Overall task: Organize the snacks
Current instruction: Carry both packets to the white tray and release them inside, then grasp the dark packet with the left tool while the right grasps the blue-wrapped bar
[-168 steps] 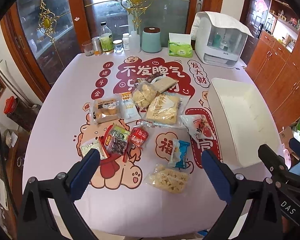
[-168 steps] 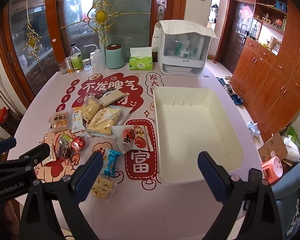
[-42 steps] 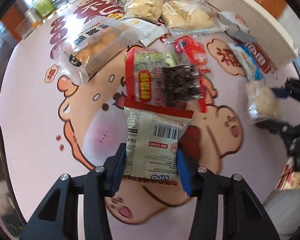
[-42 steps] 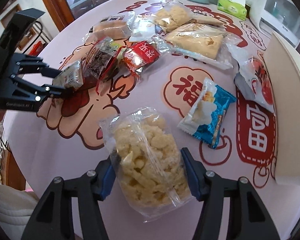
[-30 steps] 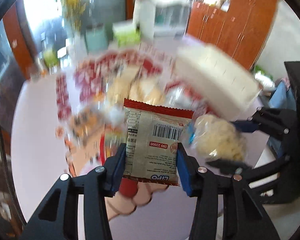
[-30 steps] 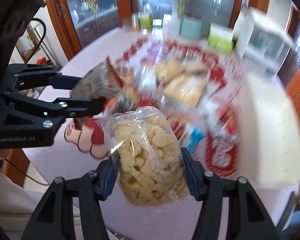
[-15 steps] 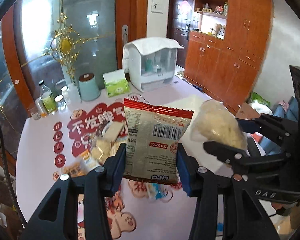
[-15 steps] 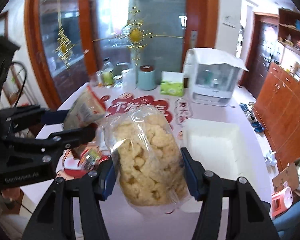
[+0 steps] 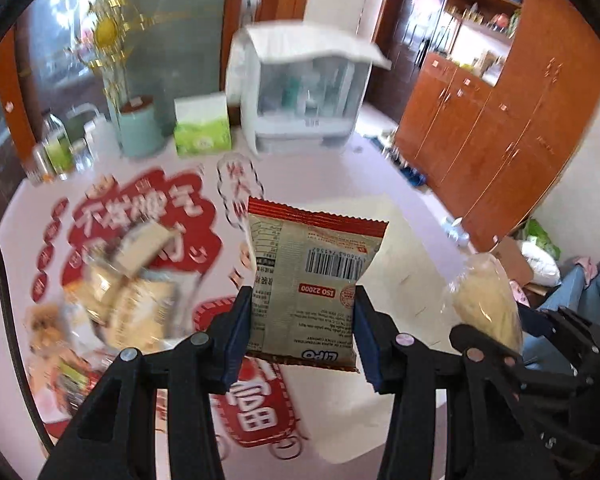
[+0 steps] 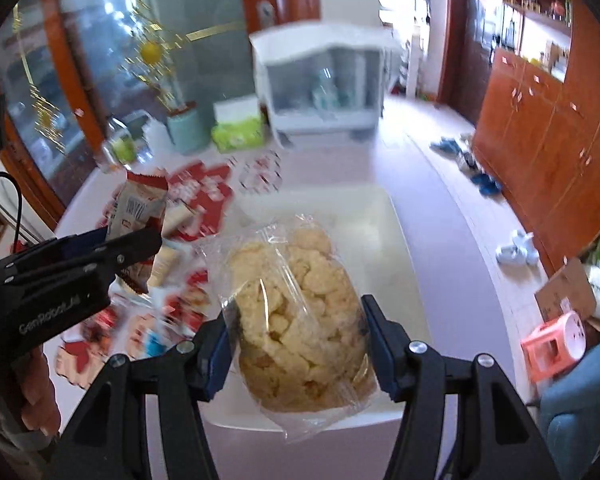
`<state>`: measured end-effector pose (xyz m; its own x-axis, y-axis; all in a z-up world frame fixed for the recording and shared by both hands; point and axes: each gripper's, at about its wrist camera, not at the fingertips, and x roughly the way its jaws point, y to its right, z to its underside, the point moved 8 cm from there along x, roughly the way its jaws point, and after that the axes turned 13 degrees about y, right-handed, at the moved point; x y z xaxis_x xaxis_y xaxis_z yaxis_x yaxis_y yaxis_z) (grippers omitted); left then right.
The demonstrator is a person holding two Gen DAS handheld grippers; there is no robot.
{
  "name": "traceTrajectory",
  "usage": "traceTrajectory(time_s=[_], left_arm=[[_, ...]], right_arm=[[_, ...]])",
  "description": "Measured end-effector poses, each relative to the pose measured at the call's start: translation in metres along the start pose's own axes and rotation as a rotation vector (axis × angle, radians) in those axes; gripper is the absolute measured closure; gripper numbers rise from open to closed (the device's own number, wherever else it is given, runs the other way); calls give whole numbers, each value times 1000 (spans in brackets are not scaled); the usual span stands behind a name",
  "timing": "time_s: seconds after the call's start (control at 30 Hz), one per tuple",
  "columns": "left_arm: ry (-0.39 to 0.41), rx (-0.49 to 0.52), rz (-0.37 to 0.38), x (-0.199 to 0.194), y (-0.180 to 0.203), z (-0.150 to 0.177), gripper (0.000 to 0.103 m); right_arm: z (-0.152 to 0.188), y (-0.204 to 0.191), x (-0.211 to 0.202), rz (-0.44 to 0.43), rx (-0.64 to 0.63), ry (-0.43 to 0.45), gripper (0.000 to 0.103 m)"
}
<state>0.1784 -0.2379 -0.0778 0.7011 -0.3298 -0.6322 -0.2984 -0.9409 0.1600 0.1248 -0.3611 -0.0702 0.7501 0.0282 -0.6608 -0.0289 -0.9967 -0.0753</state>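
Observation:
My left gripper (image 9: 302, 334) is shut on a beige snack packet with a red top edge and a barcode (image 9: 312, 280), held in the air above the table. My right gripper (image 10: 298, 336) is shut on a clear bag of pale puffed snacks (image 10: 300, 316), held over the white bin (image 10: 384, 240). The puffed bag also shows at the right of the left wrist view (image 9: 486, 300), and the beige packet at the left of the right wrist view (image 10: 140, 208). Several other snack packets (image 9: 128, 292) lie blurred on the table's left.
A pink tablecloth with red prints (image 9: 140, 208) covers the table. At the back stand a white appliance (image 9: 300, 92), a green tissue box (image 9: 202, 130), a teal canister (image 9: 140, 128) and bottles (image 9: 56, 148). Wooden cabinets (image 9: 520, 128) line the right wall.
Both grippers, each holding its snack, have swung right toward the white bin. The right gripper's bag now hangs over the bin. The view is motion-blurred.

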Motion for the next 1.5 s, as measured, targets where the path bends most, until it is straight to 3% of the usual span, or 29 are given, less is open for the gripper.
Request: traceTrajectory(time_s=[0.2,0.23,0.27,0.3,0.33,0.5,0.77,1.0,1.13,1.3,1.5], left_arm=[[-99,42,-42,59,28,38,52],[-119,47,-31,67,33,45,46],[-140,42,-14,72,35,49,28],[-158,27,-2,76,37,54,15],[-161,5,8,77,38,57,14],[-154,-18,-12,68,35,59,13],[-20,-34,-90,10,9,48,13],[2,-81,-116,-38,-18,56,13],[10,-85,-153,-64,-33,64,13],[16,-105,-168,-90,-56,71,13],[49,-133,-229,-130,-112,69,13]], right_arm=[[50,35,51,-29,40,-143,43],[58,39,57,-26,42,-157,43],[67,44,64,-17,45,-175,43],[71,49,68,-6,47,-188,43],[75,51,70,-5,50,-196,43],[76,47,58,-59,49,-202,43],[49,39,34,-60,43,-108,38],[34,22,21,-85,95,-42,38],[30,0,12,-85,40,-13,38],[21,-44,-6,-146,-42,35,37],[8,-108,-26,-203,-123,84,35]])
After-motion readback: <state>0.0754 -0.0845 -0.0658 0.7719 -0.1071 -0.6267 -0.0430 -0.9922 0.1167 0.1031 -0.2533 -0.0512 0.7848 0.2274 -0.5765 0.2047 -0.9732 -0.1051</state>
